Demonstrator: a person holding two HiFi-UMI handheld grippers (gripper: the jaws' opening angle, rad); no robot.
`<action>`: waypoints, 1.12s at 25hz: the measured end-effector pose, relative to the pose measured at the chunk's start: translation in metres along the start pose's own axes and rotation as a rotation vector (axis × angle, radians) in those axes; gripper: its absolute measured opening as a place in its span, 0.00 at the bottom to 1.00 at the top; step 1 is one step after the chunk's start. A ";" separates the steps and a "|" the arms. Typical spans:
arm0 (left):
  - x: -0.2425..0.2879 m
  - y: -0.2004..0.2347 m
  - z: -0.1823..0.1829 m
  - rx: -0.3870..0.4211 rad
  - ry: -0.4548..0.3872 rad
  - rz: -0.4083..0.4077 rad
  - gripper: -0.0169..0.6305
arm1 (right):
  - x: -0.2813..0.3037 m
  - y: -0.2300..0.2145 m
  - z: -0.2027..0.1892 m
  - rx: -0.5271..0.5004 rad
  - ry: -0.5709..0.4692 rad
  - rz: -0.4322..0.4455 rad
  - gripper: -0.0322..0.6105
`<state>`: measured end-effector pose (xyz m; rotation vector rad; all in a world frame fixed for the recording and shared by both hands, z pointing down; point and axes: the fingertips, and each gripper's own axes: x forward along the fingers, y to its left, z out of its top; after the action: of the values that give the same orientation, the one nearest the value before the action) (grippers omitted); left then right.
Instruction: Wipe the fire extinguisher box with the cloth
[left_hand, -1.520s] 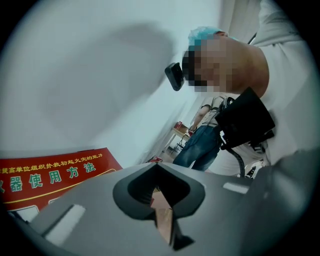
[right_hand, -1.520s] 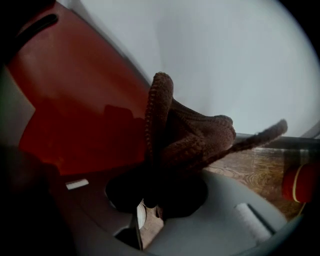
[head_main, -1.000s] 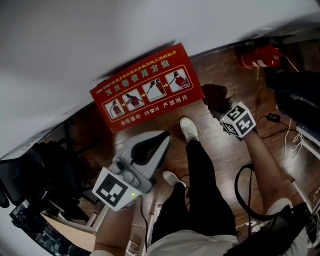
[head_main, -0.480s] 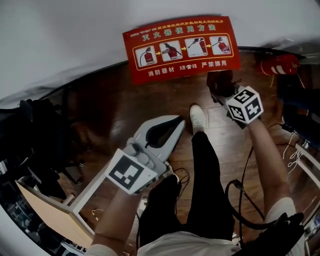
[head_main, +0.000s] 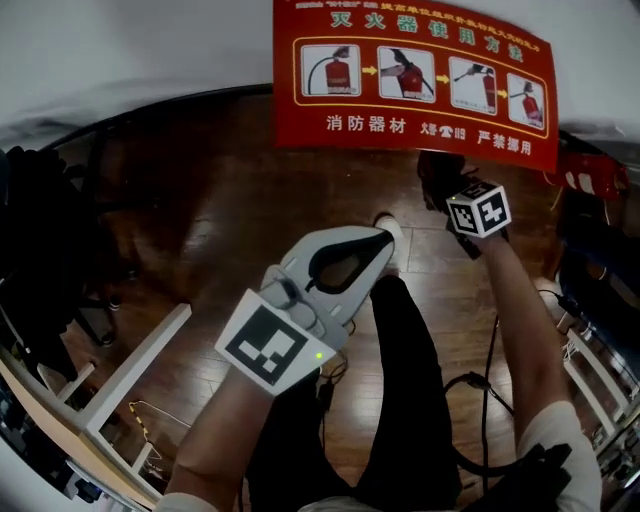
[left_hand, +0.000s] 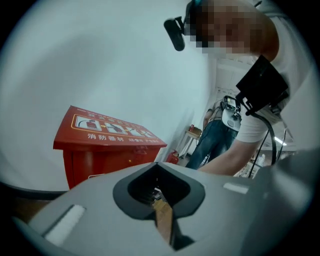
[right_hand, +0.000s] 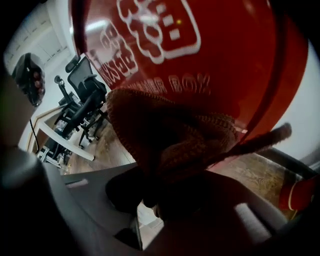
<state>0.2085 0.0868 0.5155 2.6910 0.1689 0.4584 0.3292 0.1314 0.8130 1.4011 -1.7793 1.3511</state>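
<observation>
wood floor (head_main: 200, 200), white wall, cloth up against the red box
right claw (right_hand: 162, 197) is clamped tight on the bunched brown cloth (right_hand: 170, 135), which sits at the front face of the fire extinguisher box (right_hand: 210, 55), touching or very nearly so. left claw (left_hand: 156, 166) hangs closed and empty, well apart from the box. wiping looks barely begun; next calls for pressing the cloth flat and sweeping across the panel.

fire extinguisher box (head_main: 400, 135) top, 消防器材, 严禁挪用
</observation>
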 end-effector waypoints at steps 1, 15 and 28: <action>0.002 0.006 -0.006 0.005 0.002 0.002 0.02 | 0.014 -0.007 -0.009 0.009 0.030 -0.002 0.16; -0.036 -0.004 -0.024 0.020 -0.033 -0.015 0.02 | -0.004 0.045 0.002 -0.070 0.030 -0.066 0.16; -0.097 -0.044 0.021 0.029 -0.024 0.014 0.02 | -0.089 0.121 0.104 -0.057 -0.174 -0.042 0.16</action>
<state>0.1222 0.1009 0.4509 2.7265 0.1505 0.4305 0.2680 0.0725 0.6513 1.5568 -1.8718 1.1783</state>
